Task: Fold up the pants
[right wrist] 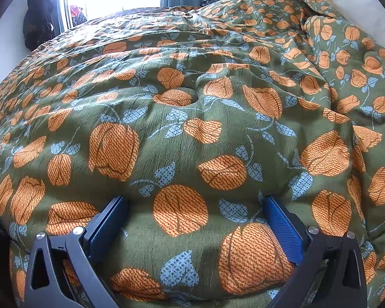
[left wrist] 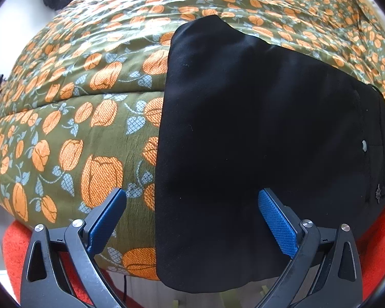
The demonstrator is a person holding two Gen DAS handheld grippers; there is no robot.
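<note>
Folded black fabric pants (left wrist: 264,141) on green quilted bedspread with orange fruit print (left wrist: 89,118), near edge overhanging bed; left gripper (left wrist: 192,220) and right gripper (right wrist: 196,227) fingers apart, empty; likely risk: slippage off edge, unfolding on one-sided pull.

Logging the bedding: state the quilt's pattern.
Olive green quilt printed with orange fruit-like shapes and pale blue leaves; clearest in the right wrist view.
</note>
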